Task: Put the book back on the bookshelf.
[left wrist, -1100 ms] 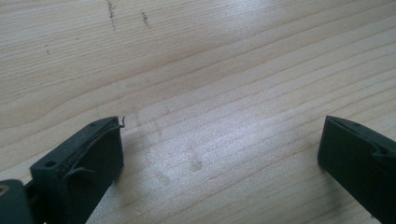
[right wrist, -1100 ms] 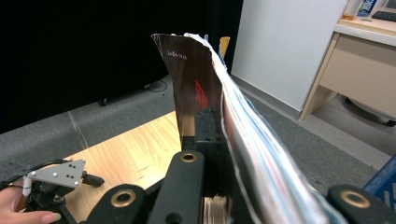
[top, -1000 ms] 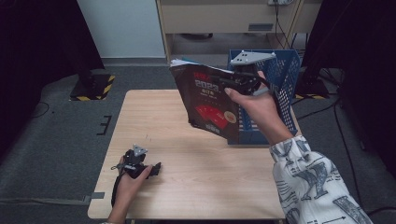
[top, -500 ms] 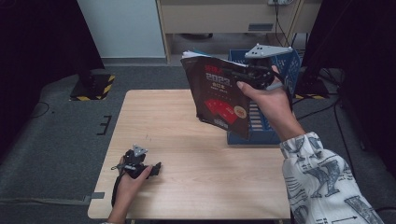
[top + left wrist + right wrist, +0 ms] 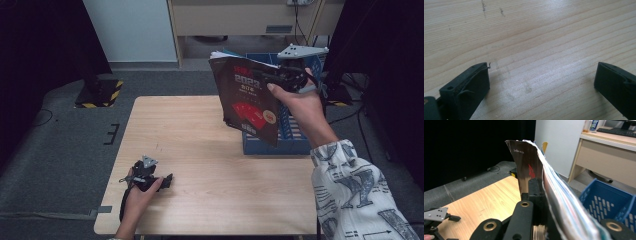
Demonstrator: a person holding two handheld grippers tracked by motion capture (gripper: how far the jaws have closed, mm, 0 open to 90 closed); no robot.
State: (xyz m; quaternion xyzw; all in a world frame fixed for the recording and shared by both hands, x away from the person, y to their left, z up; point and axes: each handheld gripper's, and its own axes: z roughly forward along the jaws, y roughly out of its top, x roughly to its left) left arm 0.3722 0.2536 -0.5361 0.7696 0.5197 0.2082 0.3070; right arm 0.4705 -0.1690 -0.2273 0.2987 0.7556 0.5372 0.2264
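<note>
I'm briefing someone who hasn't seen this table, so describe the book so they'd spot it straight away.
Start at the wooden table and go to the blue crate at its far right corner. Above it the right gripper holds the book upright in the air by its edge. It has a dark glossy cover with red shapes.

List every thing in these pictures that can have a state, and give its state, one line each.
Book: closed, lifted off the table, clamped at one edge.
Right gripper: shut on the book.
Left gripper: open, nothing between its jaws, low over the table.
Blue crate: upright at the table's far right.
</note>
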